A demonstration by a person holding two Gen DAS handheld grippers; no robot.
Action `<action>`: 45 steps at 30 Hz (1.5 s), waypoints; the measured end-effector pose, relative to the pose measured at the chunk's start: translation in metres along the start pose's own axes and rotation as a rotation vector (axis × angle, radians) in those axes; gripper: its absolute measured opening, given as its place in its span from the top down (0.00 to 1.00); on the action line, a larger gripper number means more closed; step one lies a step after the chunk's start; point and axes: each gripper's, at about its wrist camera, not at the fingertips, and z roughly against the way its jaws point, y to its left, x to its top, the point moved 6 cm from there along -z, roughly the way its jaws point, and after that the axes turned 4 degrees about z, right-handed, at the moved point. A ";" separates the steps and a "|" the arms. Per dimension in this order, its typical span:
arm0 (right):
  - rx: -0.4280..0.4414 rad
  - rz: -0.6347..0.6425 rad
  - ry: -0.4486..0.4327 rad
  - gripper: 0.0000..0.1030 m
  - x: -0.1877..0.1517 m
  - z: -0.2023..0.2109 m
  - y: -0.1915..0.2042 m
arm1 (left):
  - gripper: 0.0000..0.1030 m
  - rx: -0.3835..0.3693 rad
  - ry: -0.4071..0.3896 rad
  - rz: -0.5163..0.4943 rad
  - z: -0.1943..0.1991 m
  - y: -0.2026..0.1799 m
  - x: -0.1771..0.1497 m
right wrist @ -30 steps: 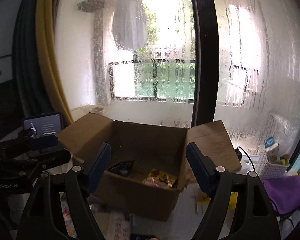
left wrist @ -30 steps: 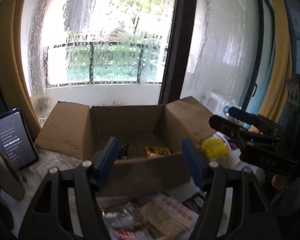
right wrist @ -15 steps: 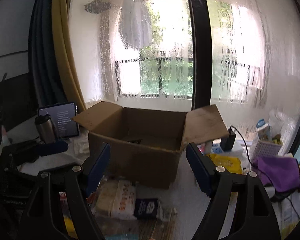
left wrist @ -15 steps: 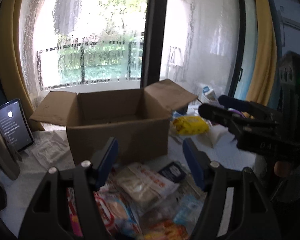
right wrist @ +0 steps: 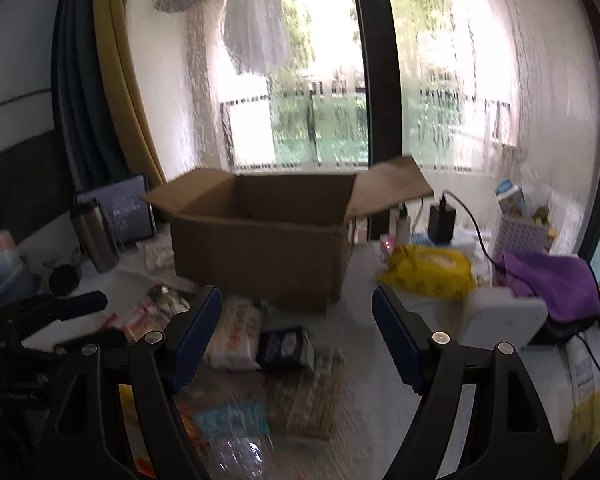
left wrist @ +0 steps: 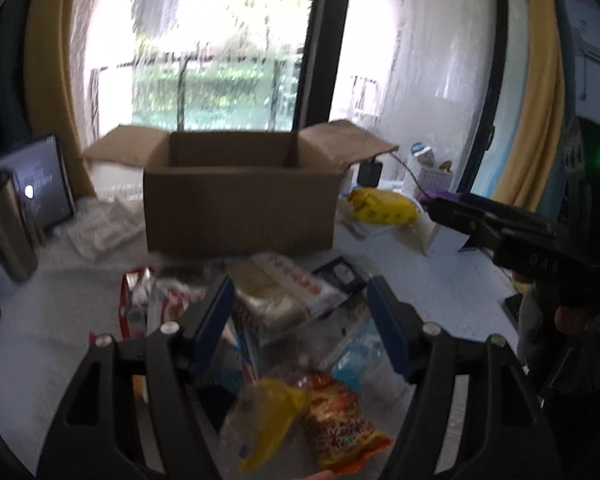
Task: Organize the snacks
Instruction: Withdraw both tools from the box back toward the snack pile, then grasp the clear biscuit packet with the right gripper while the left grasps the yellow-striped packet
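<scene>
Snacks (left wrist: 284, 300) lie heaped on the desk (left wrist: 432, 280) just near of the open cardboard box (left wrist: 240, 208), and both tools, left tool (left wrist: 300, 316) and right tool (right wrist: 296, 332), hover above them wide and empty, seemingly poised to pick.

Both my wrist cams look forward and down along their tongs toward the window. Left view sits low and close over the snack pile (left wrist: 284, 320), cardboard box (left wrist: 240, 216) straight ahead. Right view is further right, slightly higher. Shared: box (right wrist: 260, 256), pile, yellow pack (right wrist: 428, 270), tablet (left wrist: 40, 184), white worktop (left wrist: 420, 276).
</scene>
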 end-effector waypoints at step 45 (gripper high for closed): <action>0.296 -0.088 0.321 0.40 -0.130 -0.043 0.045 | 0.67 0.094 0.167 0.146 -0.034 0.019 -0.094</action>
